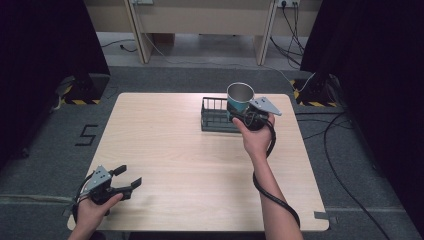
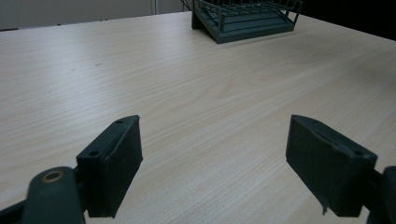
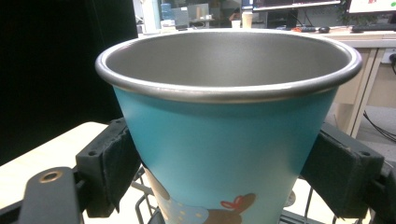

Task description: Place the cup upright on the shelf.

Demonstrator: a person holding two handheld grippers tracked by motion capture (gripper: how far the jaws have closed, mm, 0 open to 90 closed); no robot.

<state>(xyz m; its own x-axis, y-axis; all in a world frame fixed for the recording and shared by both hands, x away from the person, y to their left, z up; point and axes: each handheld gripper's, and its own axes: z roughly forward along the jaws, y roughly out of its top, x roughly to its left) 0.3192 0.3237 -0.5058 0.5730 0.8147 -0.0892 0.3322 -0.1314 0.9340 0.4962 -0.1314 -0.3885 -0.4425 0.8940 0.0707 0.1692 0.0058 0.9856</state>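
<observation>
A teal metal cup [image 1: 239, 98] with a steel rim stands upright in my right gripper [image 1: 243, 116], just above the dark wire rack [image 1: 216, 118] at the table's far side. In the right gripper view the cup [image 3: 224, 140] sits between both black pads [image 3: 109, 163], which press its sides, and rack wires show beneath it. My left gripper [image 1: 126, 181] rests low over the near left corner of the table, open, with nothing between its jaws. In the left gripper view its gripper [image 2: 212, 165] faces bare wood, with the rack [image 2: 246, 18] far ahead.
The light wooden table [image 1: 165, 150] is bare between the two hands. A cable [image 1: 272, 192] trails from the right gripper along the forearm. Black curtains flank both sides, and desk legs and floor cables lie beyond the far edge.
</observation>
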